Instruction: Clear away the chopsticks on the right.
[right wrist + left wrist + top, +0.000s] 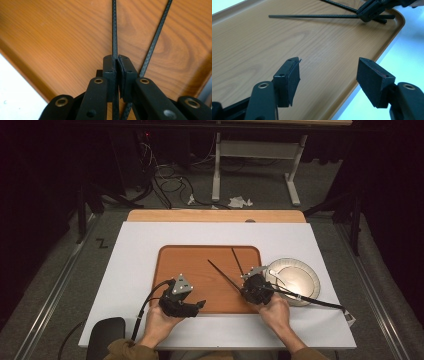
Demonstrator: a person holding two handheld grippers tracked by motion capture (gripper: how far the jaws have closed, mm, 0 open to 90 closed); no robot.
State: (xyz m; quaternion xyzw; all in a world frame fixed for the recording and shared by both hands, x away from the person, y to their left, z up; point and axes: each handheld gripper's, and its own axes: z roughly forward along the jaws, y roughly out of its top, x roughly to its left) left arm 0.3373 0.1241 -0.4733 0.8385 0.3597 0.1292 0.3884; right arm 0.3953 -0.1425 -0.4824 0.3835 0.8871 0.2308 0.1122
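The right claw [117, 75] is clamped on one thin black rod [114, 27] over the wooden tray [50, 37], while the left claw [328, 75] gapes wide, holding nothing.

Both black rods [114, 27] run off frame — ends unseen.

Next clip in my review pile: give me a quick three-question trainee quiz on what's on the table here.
1. True or false: the right gripper is shut on a black rod.
2. What lies right of the wooden tray? A) a metal plate B) a mug C) a book
3. Fill in: the left gripper hovers over the tray with its jaws ____.

Key: 1 true, it clamps one rod while a second rod lies beside it. 2 A, the metal plate. 3 open.
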